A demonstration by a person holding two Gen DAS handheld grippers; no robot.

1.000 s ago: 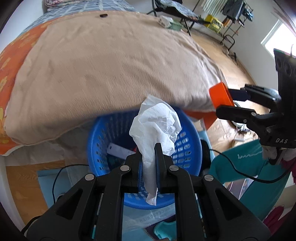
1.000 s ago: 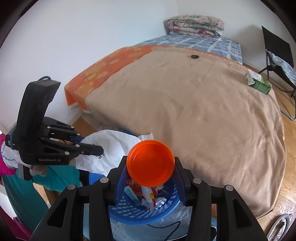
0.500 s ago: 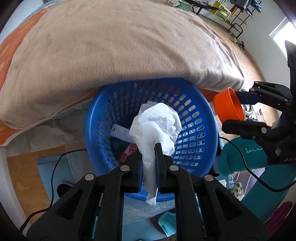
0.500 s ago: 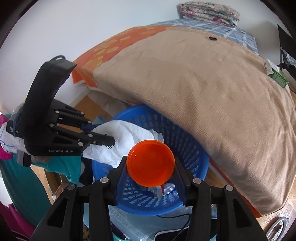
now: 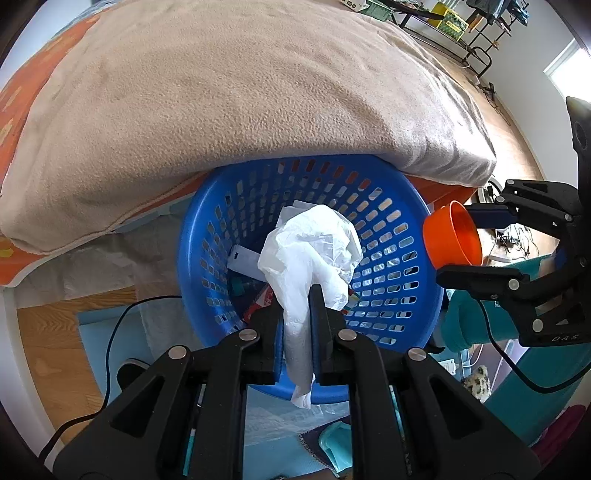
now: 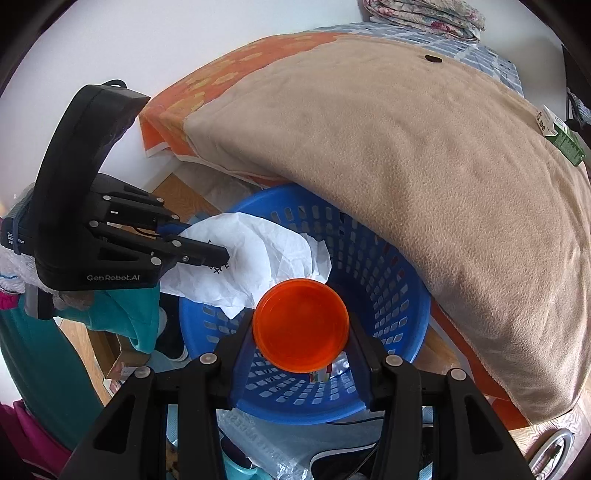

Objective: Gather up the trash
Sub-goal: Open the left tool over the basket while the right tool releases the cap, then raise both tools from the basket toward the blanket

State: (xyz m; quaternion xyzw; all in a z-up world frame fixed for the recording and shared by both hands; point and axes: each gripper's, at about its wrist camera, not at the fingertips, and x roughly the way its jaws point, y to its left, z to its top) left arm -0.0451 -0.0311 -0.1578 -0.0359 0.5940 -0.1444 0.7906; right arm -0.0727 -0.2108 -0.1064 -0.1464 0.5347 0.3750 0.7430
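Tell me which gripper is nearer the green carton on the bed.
Right. The right gripper, holding the orange cup, is on the side of the green carton; the left gripper is farther away.

Bed takes up most of both views. Tan fleece blanket [image 5: 236, 110] spread over orange patterned sheet [image 6: 207, 88], blanket edge hanging over bed side. Folded floral bedding [image 6: 424, 16] stacked at far end against white wall [image 6: 147, 40]. Small dark thing [image 6: 433, 58] lying on blanket, can't tell what. Wood floor [image 5: 48, 339] with black cable [image 5: 118, 332] snaking across. Metal rack [image 5: 487, 33] far off by window.
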